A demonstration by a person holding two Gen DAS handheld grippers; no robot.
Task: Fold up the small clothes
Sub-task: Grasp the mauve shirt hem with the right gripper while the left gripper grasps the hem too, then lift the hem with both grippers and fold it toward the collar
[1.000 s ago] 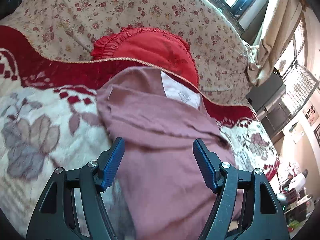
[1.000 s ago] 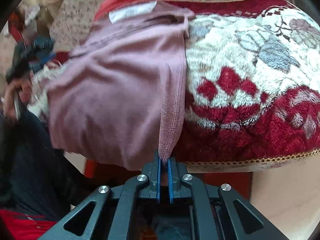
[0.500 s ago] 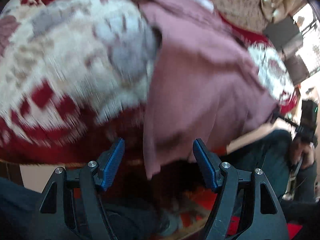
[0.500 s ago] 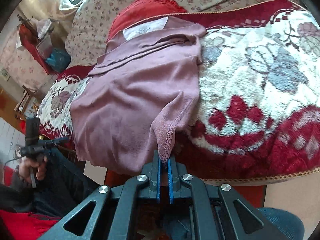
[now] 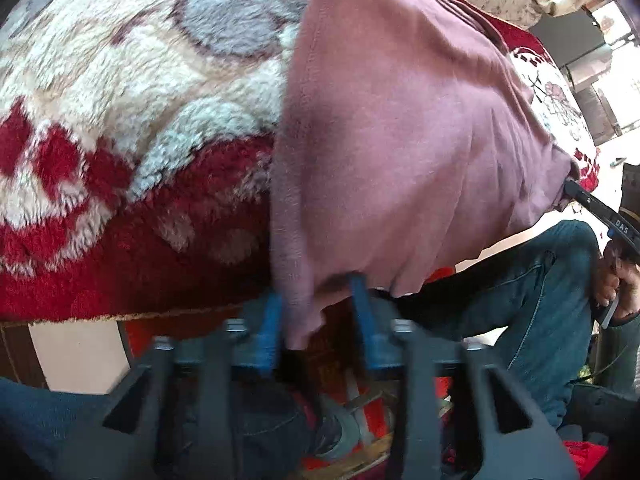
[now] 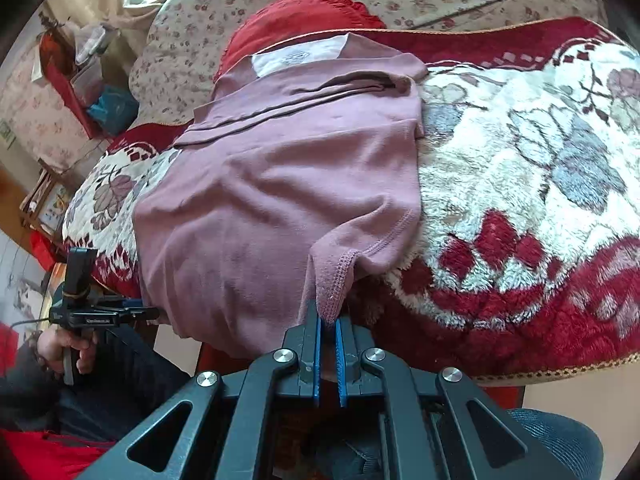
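Right wrist view, one mauve garment (image 6: pixel 280 184), right gripper (image 6: pixel 329 326) pinching its hem, left gripper (image 5: pixel 316 300) closing around corner

left gripper (image 5: pixel 316 304) jaws closing, right gripper (image 6: pixel 328 330) clamped

I count one mauve garment (image 6: pixel 276 184), one red cushion (image 6: pixel 296 20), one plush blanket (image 6: pixel 520 168), two grippers (image 5: pixel 316 320) (image 6: pixel 328 334).
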